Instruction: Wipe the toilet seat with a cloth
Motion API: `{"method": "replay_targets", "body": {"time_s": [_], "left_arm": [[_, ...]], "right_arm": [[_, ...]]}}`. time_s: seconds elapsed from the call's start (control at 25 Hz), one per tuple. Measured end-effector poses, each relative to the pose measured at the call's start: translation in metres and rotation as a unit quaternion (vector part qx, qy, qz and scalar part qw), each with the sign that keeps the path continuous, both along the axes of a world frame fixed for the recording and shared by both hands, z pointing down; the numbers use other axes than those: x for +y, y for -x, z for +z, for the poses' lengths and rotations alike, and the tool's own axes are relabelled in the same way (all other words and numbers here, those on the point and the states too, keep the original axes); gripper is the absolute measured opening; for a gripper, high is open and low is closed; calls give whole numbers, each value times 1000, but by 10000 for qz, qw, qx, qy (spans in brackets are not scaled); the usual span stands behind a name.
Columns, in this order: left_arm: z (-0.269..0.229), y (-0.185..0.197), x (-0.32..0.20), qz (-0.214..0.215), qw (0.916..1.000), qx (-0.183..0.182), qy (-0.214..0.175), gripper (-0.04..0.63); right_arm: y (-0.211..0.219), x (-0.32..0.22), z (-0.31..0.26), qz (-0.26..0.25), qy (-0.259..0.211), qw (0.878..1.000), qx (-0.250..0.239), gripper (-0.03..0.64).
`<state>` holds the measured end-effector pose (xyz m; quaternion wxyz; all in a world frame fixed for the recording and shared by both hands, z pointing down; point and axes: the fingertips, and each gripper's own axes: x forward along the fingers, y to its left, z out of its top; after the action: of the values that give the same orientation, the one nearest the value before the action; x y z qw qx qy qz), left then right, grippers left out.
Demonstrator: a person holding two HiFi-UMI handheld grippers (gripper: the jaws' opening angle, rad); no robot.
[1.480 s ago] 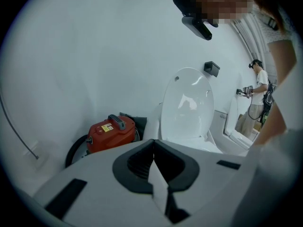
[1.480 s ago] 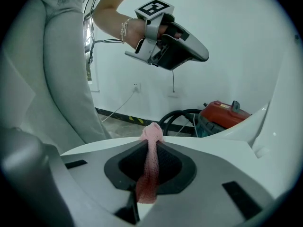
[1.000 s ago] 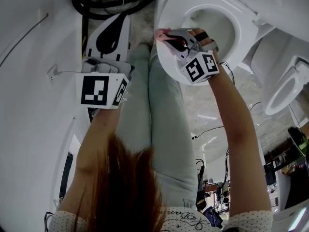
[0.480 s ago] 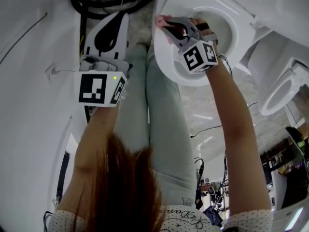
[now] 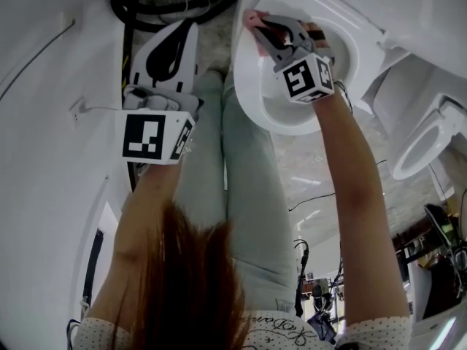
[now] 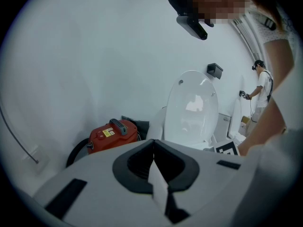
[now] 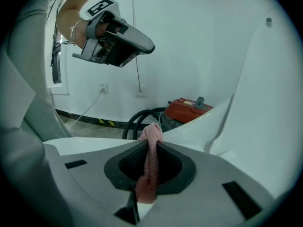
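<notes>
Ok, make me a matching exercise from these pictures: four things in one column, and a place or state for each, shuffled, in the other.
Things:
1. pink cloth
2. left gripper
3. red machine
4. toilet lid

Places or states:
A. raised upright
B. low by the wall
C. pinched between the fingers of the right gripper
D. shut, holding nothing

Pairs: 1-C, 2-D, 3-B, 4-A.
</notes>
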<state>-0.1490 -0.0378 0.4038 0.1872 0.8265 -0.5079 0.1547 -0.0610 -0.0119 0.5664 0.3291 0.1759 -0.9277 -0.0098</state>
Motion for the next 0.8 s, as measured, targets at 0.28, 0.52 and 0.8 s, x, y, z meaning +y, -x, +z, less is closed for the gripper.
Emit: {"method": "replay_targets", "body": {"time_s": [0.28,0.52,0.8], "left_arm": [[4,5,4,-35,10000,-9,38,5],[7,8,9,-31,10000,-10,71,4],[6,10,10,-36,10000,-28,70,4]], "right_arm": [[-4,-15,-4,367,-85,9993,21,48],[-9,-25,-5,802,-166,9966,46,48],[-20,-43,-7,1504,-269,9883,19,48]]}}
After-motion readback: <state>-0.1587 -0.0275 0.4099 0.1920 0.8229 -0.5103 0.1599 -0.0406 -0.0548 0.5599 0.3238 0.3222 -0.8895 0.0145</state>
